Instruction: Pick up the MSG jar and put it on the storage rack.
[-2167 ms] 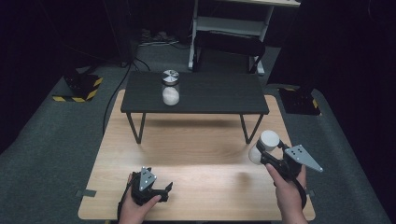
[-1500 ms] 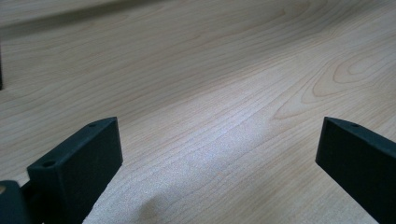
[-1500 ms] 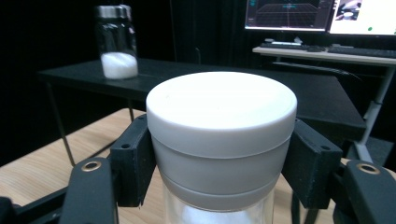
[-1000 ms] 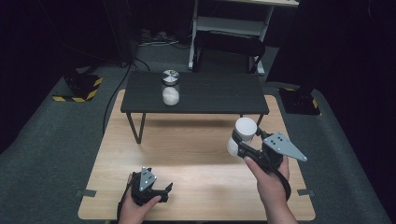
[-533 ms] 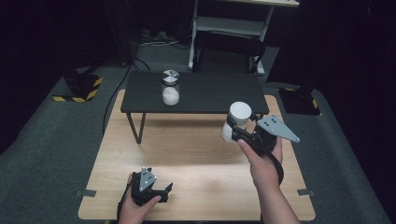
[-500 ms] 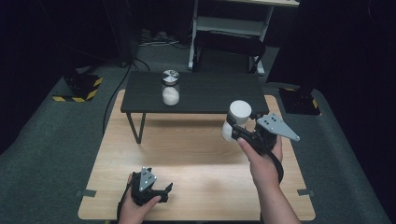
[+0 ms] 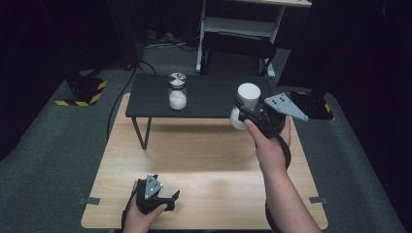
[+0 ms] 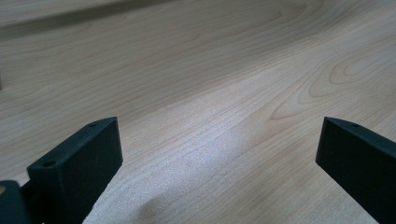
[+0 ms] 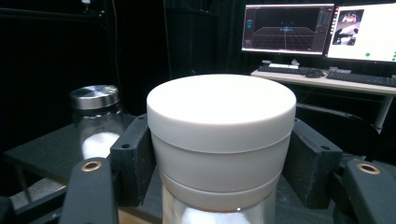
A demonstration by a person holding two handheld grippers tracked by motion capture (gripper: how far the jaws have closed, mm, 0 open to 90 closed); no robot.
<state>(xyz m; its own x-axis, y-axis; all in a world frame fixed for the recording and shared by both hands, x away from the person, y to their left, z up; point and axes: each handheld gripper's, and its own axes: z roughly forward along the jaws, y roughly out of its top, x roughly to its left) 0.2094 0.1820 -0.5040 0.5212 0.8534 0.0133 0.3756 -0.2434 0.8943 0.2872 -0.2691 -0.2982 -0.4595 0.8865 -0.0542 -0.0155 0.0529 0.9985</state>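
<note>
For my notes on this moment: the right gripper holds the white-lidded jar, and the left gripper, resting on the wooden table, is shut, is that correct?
Not quite: the left gripper is open, its jaws wide apart over the wooden table in the left gripper view. The right gripper does hold the white-lidded jar.

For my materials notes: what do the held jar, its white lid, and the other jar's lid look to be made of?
Held jar: clear body, glass or clear plastic, with white powder showing through. Its white lid: matte and opaque with a moulded seam, probably plastic. The other jar's lid: silvery with a brushed sheen, likely metal.
</note>
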